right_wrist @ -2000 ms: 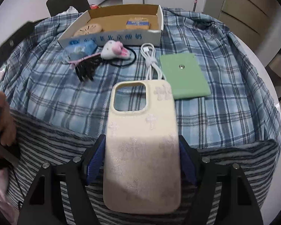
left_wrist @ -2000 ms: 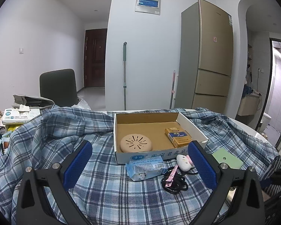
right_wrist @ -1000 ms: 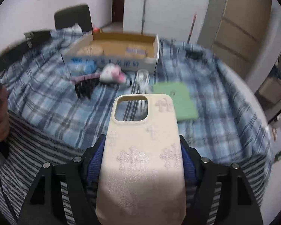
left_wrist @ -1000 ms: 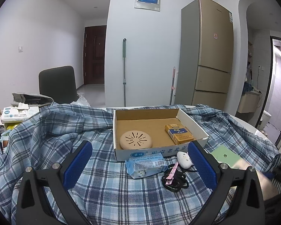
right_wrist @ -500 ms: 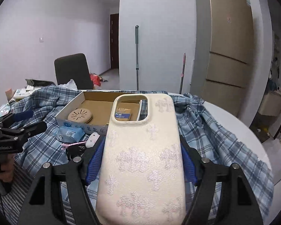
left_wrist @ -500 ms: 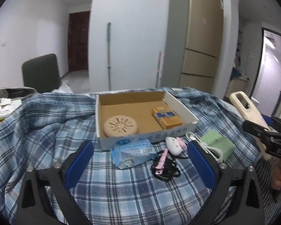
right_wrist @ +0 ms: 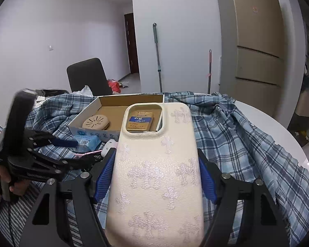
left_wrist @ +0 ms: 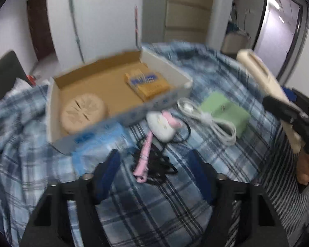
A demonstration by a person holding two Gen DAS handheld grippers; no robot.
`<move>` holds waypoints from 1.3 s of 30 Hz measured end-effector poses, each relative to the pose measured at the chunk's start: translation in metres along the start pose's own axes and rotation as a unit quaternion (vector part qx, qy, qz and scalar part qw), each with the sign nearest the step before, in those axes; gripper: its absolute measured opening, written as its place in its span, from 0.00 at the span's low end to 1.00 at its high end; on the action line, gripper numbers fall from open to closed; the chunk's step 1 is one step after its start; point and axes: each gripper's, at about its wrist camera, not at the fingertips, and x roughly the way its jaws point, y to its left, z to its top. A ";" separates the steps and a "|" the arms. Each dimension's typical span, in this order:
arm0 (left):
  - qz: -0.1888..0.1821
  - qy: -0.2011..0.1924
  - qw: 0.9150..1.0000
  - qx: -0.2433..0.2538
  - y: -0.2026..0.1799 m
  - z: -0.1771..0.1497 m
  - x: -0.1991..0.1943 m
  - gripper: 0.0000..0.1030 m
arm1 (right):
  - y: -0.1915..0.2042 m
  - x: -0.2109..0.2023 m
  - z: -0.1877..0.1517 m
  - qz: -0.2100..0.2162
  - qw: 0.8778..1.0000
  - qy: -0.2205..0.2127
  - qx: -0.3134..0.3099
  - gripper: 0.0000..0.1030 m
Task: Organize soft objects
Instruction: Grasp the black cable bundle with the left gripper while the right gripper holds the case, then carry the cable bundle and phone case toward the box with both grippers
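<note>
the right gripper (right_wrist: 155, 177) is pinched on a cream phone case (right_wrist: 156, 173), whose sides are pressed between the blue pads (right_wrist: 104, 177). in the right wrist view the case fills the lower centre of the frame and is held above the plaid cloth (right_wrist: 237, 144) spread over the desk (right_wrist: 278, 127). through the case's camera cutout a yellow and blue packet (right_wrist: 139, 121) is seen lying in the cardboard box (right_wrist: 105, 103) at mid frame. a round beige vented disc (right_wrist: 96, 121) lies in the box's left part.

in the left wrist view, which is blurred, the left gripper (left_wrist: 155, 169) is spread wide and nothing is held between its blue pads (left_wrist: 109, 170). it is seen at lower centre, over a black cord bundle (left_wrist: 157, 165) with a pink clip (left_wrist: 144, 160). just above these lie a white and pink plush (left_wrist: 161, 124), a blue tissue pack (left_wrist: 101, 142) against the box's front wall, a white cable (left_wrist: 208, 121) and a green pad (left_wrist: 226, 111) at centre right. the cable overlaps the pad's left edge. the phone case is also seen edge-on at the upper right of this view, tilted, in the right gripper.

a dark chair (right_wrist: 88, 76) is noted behind the desk, upper left of the right wrist view, and a fridge (right_wrist: 255, 47) at upper right.
</note>
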 end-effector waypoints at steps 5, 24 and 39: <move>0.002 0.036 0.999 -0.006 0.004 0.002 0.017 0.54 | 0.000 0.007 -0.001 0.006 1.000 0.019 -0.006 0.70; 0.040 -0.231 0.972 0.016 -0.004 -0.027 -0.086 0.14 | 0.002 0.000 -0.004 0.007 1.000 0.004 -0.008 0.70; 0.098 -0.296 0.950 -0.005 -0.012 -0.028 -0.137 0.14 | 0.017 -0.016 0.014 0.001 1.000 -0.013 -0.023 0.70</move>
